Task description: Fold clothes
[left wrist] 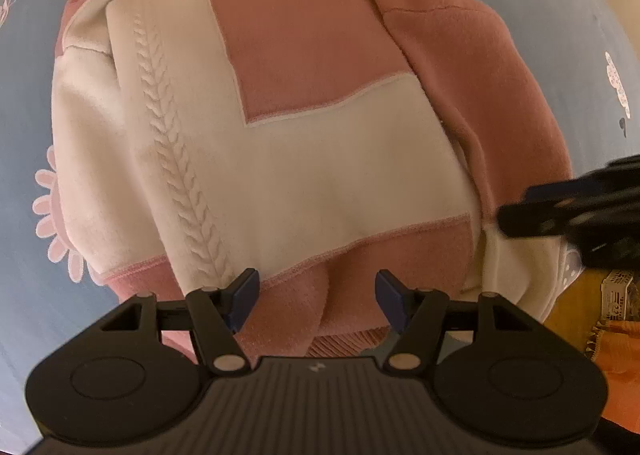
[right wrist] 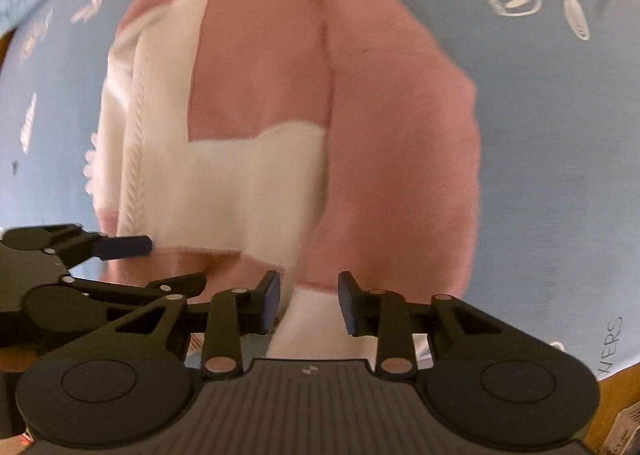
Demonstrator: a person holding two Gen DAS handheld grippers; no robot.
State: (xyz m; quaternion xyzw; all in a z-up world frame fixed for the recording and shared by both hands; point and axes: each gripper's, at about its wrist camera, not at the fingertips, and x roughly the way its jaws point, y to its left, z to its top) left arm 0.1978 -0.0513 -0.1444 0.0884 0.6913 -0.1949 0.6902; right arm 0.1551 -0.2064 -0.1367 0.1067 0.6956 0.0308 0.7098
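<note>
Writing: the letters "WERS" stood in white at the lower right of the right wrist view, on the blue cloth (right wrist: 560, 175); nothing more of the word showed.
Sweater: a pink and white sweater (left wrist: 320, 155) lay flat on the blue flower-printed cloth (left wrist: 24, 115), filling the middle of both views.
Long axis: it ran from the collar at the top of the frame down to the hem at the bottom; a sleeve lay folded along the right side.
Left gripper: the left gripper (left wrist: 318, 301) pointed down over the pink hem, jaws wide apart, holding nothing.
Right gripper: the right gripper (right wrist: 309, 303) stood partly open over the white cuff (right wrist: 316, 327), which lay between the fingers without the pads pressing it; that view was blurred.
Neighbours: the two grippers sat close together, each showing at the edge of the other's view.
</note>
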